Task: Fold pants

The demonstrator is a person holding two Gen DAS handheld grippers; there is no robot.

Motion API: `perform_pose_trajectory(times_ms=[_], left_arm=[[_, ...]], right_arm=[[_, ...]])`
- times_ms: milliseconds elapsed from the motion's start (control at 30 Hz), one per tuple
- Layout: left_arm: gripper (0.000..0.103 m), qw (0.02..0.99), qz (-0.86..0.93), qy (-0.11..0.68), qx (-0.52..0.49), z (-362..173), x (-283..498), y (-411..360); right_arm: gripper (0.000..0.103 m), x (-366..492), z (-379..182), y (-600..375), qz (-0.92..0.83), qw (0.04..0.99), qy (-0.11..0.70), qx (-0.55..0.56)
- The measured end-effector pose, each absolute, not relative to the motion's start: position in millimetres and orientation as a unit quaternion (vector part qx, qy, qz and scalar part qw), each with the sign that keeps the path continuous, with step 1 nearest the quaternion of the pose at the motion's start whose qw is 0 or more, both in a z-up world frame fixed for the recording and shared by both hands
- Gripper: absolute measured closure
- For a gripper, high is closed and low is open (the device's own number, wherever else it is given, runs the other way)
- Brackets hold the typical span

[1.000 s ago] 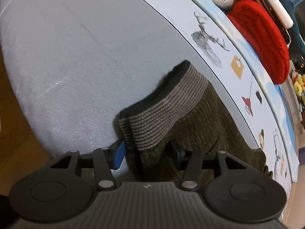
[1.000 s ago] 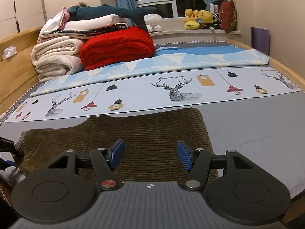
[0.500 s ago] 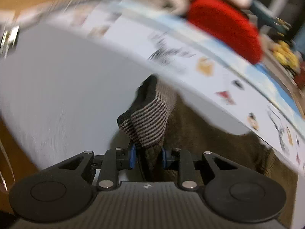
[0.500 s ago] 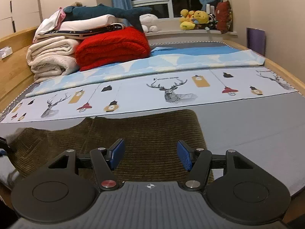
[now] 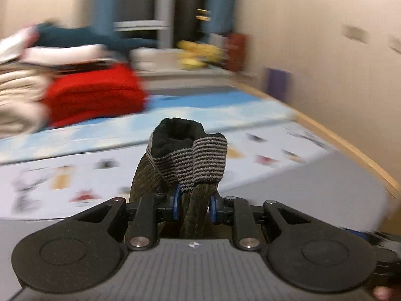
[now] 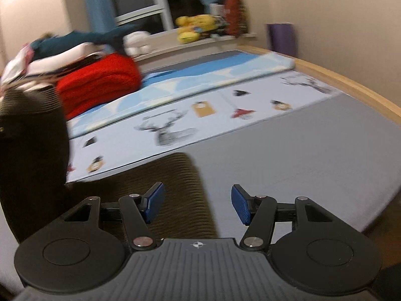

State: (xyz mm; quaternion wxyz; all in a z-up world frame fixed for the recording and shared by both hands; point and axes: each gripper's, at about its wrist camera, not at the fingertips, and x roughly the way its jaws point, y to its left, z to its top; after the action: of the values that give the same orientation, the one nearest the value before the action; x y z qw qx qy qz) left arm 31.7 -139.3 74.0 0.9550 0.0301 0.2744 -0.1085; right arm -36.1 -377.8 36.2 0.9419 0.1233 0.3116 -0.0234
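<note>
Left gripper fingers just closed, pinching striped cuffs above bed. Pants lie lengthwise under right gripper, fingers spread, nearer waist end.

Lying on the near part of the bed, left of centre: pants; sitting far left: folded blankets; resting beyond, on the windowsill: plush toys
</note>
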Motion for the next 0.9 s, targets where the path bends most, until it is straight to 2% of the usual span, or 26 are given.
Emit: perform_pose_trajectory(times_ms=[33,67,100,133,233,300,400,533,567,600,733,800,833,867,900], left_arm=[[0.072,0.948,-0.136,0.283,0.043,60,33,-166],[0.059,0.937,-0.17,0.3,0.051,43,35,-185],[0.056,0.919,-0.207,0.33,0.057,26,39,-200],[0.057,0.903,-0.232,0.356,0.058,12,41,-206],[0.055,0.908,-0.241,0.341,0.027,6,35,-178],[0.055,0.908,-0.238,0.345,0.008,5,38,-139],[0.06,0.899,-0.214,0.38,0.048,-15,46,-86],[0.07,0.871,-0.192,0.453,0.011,-71,58,-28],[0.076,0.854,-0.171,0.491,-0.007,-89,67,-20],[0.076,0.845,-0.153,0.512,-0.021,-99,73,-14],[0.075,0.852,-0.171,0.494,-0.002,-97,74,-17],[0.074,0.854,-0.177,0.488,0.018,-95,69,-24],[0.074,0.855,-0.178,0.487,0.025,-95,67,-24],[0.073,0.855,-0.178,0.486,0.028,-93,61,-25],[0.073,0.855,-0.177,0.486,0.028,-91,56,-25]], right_arm=[[0.043,-37,34,-387,-0.037,0.94,0.312,0.135],[0.043,-39,32,-396,-0.052,0.937,0.312,0.148],[0.043,-40,30,-405,-0.066,0.934,0.312,0.161],[0.043,-40,27,-413,-0.077,0.93,0.313,0.174],[0.042,-43,18,-429,-0.088,0.92,0.321,0.208],[0.041,-42,11,-430,-0.072,0.915,0.332,0.218],[0.038,-32,1,-421,-0.034,0.906,0.359,0.222],[0.027,-8,-8,-395,0.01,0.894,0.383,0.231],[0.026,0,-13,-388,0.011,0.89,0.391,0.233],[0.026,8,-20,-382,0.006,0.885,0.404,0.233],[0.027,25,-45,-368,-0.044,0.869,0.437,0.23],[0.046,25,-46,-362,-0.042,0.871,0.429,0.235],[0.061,25,-44,-357,-0.029,0.874,0.425,0.232],[0.07,24,-39,-351,-0.031,0.882,0.419,0.212],[0.072,22,-33,-344,-0.03,0.89,0.414,0.19]])
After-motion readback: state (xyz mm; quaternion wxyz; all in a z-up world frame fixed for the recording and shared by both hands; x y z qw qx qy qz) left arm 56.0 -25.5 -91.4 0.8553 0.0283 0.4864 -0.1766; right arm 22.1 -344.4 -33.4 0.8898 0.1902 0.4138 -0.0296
